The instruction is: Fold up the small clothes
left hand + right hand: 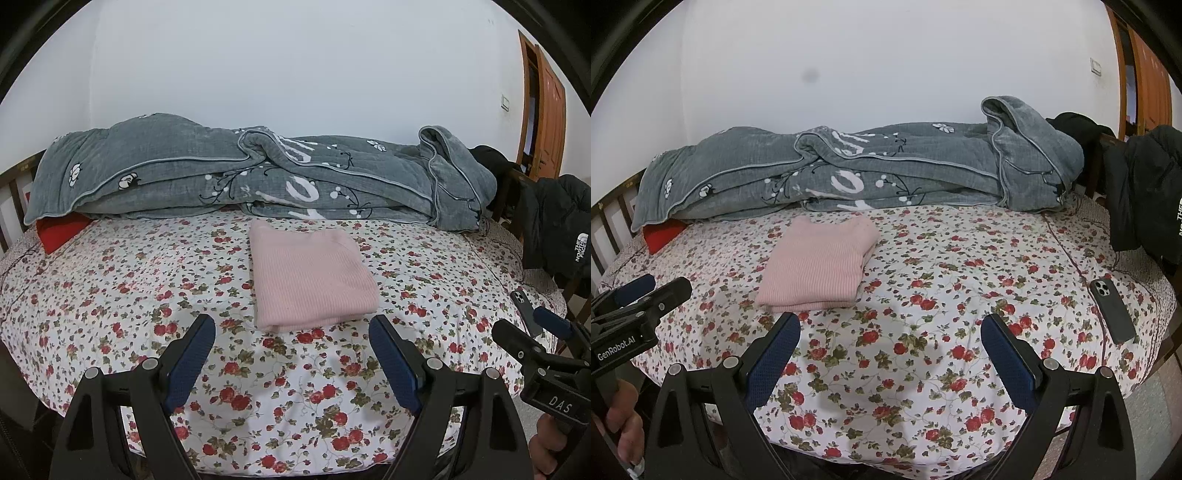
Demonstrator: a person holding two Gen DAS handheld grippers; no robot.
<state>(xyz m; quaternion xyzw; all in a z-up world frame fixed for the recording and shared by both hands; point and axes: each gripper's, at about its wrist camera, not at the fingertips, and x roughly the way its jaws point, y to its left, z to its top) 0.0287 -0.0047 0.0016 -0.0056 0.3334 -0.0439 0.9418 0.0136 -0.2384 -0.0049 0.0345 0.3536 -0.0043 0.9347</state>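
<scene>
Hovering over the flowered bedsheet (110, 280) with both the left gripper (291, 354) and right gripper (890, 350) spread wide and empty, we risk snagging the folded pink sweater (310, 277) lying just ahead and undoing it.

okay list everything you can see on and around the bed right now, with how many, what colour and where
folded sweater: one, pale pink, lying flat mid-bed
quilt: one, grey with white flowers, bunched along the wall side
bedsheet: one, white with red roses, covering the bed
red cloth: one, red, under the quilt's left end
phone: one, dark case, face down at the bed's right edge
jacket: one, black, draped at the bed's right end
door: one, orange-brown wood, far right
left gripper: black with blue pads, jaws open, empty
right gripper: same, jaws open, empty
</scene>
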